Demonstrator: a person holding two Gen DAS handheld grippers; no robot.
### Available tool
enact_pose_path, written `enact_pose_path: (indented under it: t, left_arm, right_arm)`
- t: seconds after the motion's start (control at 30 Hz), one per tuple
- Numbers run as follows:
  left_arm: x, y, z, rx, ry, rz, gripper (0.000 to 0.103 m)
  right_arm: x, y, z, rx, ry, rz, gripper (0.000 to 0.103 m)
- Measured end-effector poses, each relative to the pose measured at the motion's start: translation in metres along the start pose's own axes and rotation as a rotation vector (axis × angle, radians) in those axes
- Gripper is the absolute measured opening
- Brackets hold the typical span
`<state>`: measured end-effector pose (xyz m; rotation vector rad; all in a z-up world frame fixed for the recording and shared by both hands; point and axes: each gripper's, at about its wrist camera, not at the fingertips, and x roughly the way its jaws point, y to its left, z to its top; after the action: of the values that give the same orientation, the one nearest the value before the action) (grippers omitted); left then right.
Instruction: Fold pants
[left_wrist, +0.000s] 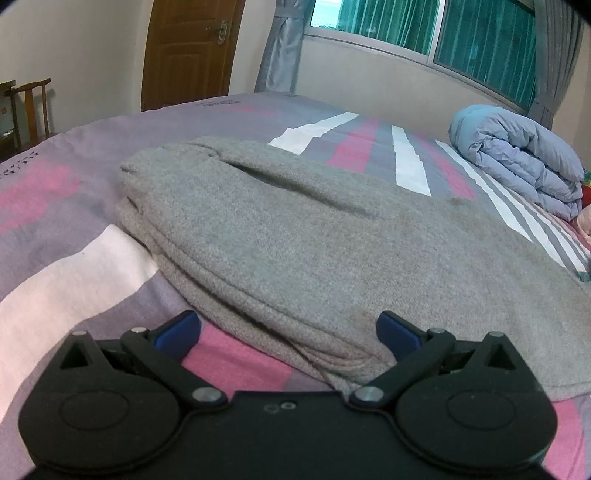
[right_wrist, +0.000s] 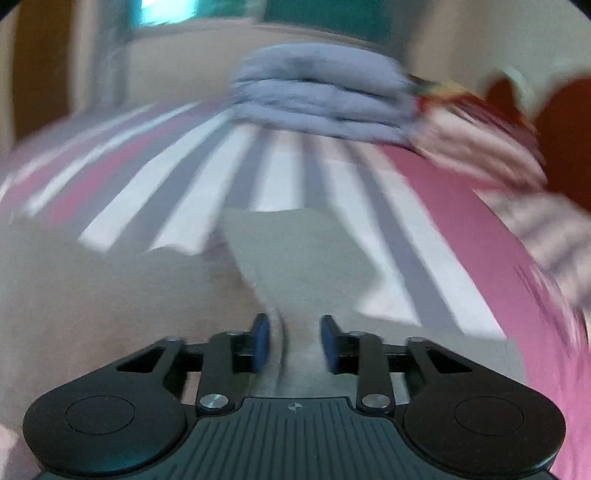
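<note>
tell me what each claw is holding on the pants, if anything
The left claw is open and holds nothing. The right claw has a raised fold of the grey pants between its pads, but the blur hides any contact.

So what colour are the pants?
Grey pants, best seen from the left wrist view.

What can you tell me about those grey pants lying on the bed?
The grey pants look like soft, fleecy knit cloth. They lie flat on the striped bedsheet, already folded over into several layers, whose stacked edges show along the near left side. A dark slit, perhaps a pocket, opens near the far end. The left tongs stand open over the near edge; whether they touch it I cannot tell. In the blurred right view, a strip of the cloth runs between the right tongs, whose pads stand apart from it.
</note>
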<state>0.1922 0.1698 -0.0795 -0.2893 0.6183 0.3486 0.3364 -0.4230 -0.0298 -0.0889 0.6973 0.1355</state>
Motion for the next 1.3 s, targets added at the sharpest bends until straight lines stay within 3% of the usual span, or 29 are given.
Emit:
enact_pose_path:
  t: [0.1,0.17,0.37,0.57,0.63,0.67,0.7,0.77,0.8,0.87,0.97,1.1,1.13,1.2,1.3]
  left_arm:
    - [0.000,0.000,-0.001,0.002,-0.004,0.000,0.097]
    - [0.000,-0.001,-0.001,0.001,-0.005,0.003,0.097]
    - [0.000,-0.003,0.000,-0.002,-0.004,0.013,0.097]
    - [0.001,-0.005,0.000,-0.001,-0.005,0.019,0.097]
    - [0.001,-0.005,0.000,-0.001,-0.005,0.019,0.097]
    - [0.001,-0.005,0.000,0.000,-0.005,0.020,0.097]
    - [0.001,-0.005,0.000,-0.001,-0.005,0.020,0.097]
    - [0.001,-0.005,0.000,-0.001,-0.004,0.021,0.097]
    - [0.001,-0.006,0.000,0.000,-0.004,0.022,0.097]
    - [0.001,-0.006,0.000,0.000,-0.004,0.022,0.097]
    - [0.001,-0.006,0.000,0.000,-0.004,0.023,0.097]
    - [0.002,-0.006,0.001,0.001,-0.003,0.026,0.097]
    - [0.002,-0.006,0.001,0.002,-0.003,0.027,0.097]
    - [0.002,-0.007,0.001,0.003,-0.003,0.028,0.097]
    - [0.002,-0.007,0.001,0.003,-0.004,0.028,0.097]
  right_arm:
    - [-0.016,-0.065,-0.030,0.319,0.046,0.016,0.030]
    - [-0.008,-0.092,-0.052,0.432,0.113,0.078,0.032]
    - [-0.019,-0.092,-0.037,0.342,0.009,0.117,0.042]
    - [-0.001,-0.059,-0.007,0.046,-0.052,0.092,0.043]
    - [-0.004,-0.052,-0.007,-0.039,-0.110,0.096,0.043]
    - [-0.005,-0.064,-0.007,0.026,-0.144,0.126,0.043]
    - [-0.007,-0.085,-0.007,0.175,-0.176,0.176,0.042]
    - [-0.010,-0.143,-0.030,0.595,-0.239,0.201,0.042]
    - [-0.002,-0.169,-0.049,0.787,-0.224,0.185,0.042]
    - [0.018,-0.200,-0.083,0.968,-0.138,0.186,0.042]
    - [0.025,-0.219,-0.113,1.035,-0.136,0.267,0.042]
    - [0.033,-0.228,-0.116,1.076,-0.135,0.313,0.042]
    - [0.037,-0.228,-0.113,1.072,-0.121,0.309,0.034]
    - [0.036,-0.232,-0.103,1.044,-0.086,0.278,0.004]
    - [0.014,-0.234,-0.089,1.027,-0.115,0.288,0.004]
